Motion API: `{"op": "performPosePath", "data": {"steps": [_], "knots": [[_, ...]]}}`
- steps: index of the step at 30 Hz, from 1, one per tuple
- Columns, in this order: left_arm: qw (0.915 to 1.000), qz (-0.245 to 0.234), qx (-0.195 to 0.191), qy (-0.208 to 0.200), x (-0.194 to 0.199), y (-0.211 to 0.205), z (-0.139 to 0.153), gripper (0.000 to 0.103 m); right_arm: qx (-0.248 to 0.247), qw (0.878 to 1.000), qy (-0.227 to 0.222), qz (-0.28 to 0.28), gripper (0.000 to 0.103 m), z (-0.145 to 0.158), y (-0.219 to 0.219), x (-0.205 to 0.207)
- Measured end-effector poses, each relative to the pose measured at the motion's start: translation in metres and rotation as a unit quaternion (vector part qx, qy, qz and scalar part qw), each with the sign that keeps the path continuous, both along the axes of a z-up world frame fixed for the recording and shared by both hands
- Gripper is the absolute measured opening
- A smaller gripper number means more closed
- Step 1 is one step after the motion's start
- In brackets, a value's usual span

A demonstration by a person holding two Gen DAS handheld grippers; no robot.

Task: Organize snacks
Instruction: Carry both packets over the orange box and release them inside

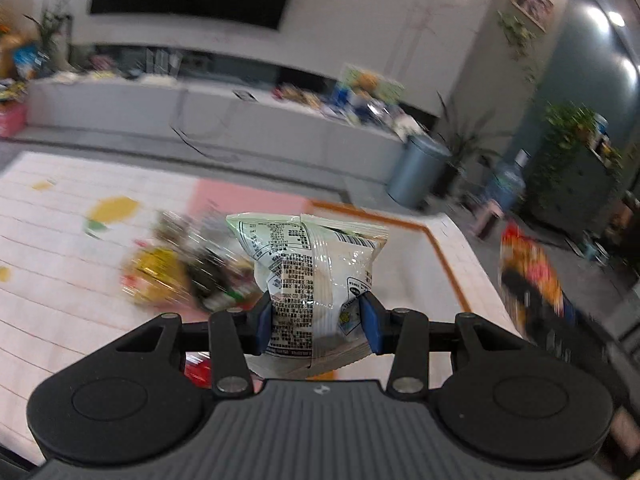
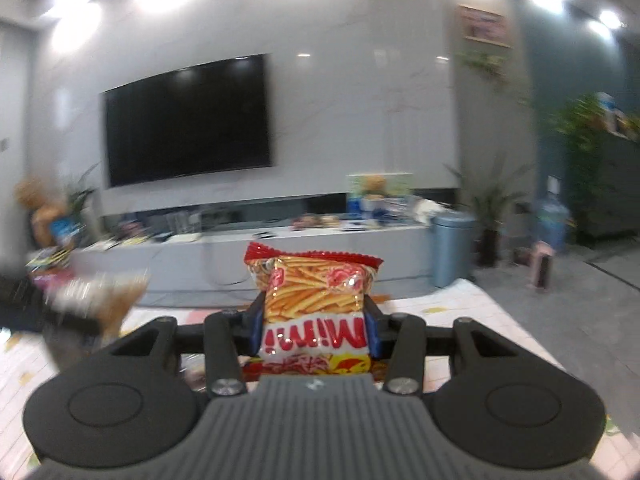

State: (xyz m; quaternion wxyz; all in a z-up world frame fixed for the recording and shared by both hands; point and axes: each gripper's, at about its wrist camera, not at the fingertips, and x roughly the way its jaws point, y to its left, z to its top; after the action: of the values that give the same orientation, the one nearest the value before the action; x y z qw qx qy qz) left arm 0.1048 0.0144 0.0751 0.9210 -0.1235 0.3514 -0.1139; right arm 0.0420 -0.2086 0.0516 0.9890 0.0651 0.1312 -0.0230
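1. Left wrist view, far left: a pale mat (image 1: 60,240) with thin lines and yellow patches covers the floor, with a pink panel along its far side.
2. Left of centre on that mat lies a blurred heap of snack packets (image 1: 180,276), yellow and dark ones mixed together; which packet is which cannot be made out.
3. At the centre, the left gripper (image 1: 316,320) is clamped on a white snack bag (image 1: 316,264), its back panel of black print facing the camera. Both blue pads (image 1: 370,320) press into the bag's lower sides, pinching it narrow, and the bag stands upright above the mat.
4. To the right, a blurred red and orange packet (image 1: 532,276) shows beside the mat's orange border, with a grey-blue bin (image 1: 416,172) farther back.
5. Right wrist view, far left: a blurred pale packet (image 2: 96,296) appears at the mat's edge.
6. At the centre, the right gripper (image 2: 316,328) is closed on a red fries packet (image 2: 316,300), its white lettering upside down, held upright between the blue pads.
7. Behind it hangs a dark television (image 2: 188,120) over a long grey cabinet (image 2: 248,248) strewn with items.
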Motion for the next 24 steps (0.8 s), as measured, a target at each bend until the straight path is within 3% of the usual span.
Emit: {"op": "performPosePath", "data": {"steps": [8, 17, 19, 21, 24], "knots": [[0.9970, -0.060, 0.028, 0.041, 0.030, -0.072, -0.043, 0.050, 0.058, 0.997, 0.017, -0.054, 0.044, -0.025, -0.050, 0.007], [0.9948, -0.052, 0.054, 0.069, 0.048, -0.095, -0.068, 0.053, 0.059, 0.996, 0.024, -0.054, 0.045, -0.038, -0.065, 0.007], [0.9942, -0.045, 0.068, 0.071, 0.045, -0.095, -0.069, 0.060, 0.059, 0.996, 0.031, -0.057, 0.045, -0.040, -0.065, 0.009], [0.9947, -0.042, 0.067, 0.067, 0.040, -0.094, -0.065, 0.082, 0.065, 0.995, 0.035, -0.060, 0.045, -0.037, -0.066, 0.015], [0.9957, -0.033, 0.056, 0.066, 0.035, -0.086, -0.058, 0.088, 0.074, 0.995, 0.037, -0.054, 0.045, -0.036, -0.064, 0.019]]}}
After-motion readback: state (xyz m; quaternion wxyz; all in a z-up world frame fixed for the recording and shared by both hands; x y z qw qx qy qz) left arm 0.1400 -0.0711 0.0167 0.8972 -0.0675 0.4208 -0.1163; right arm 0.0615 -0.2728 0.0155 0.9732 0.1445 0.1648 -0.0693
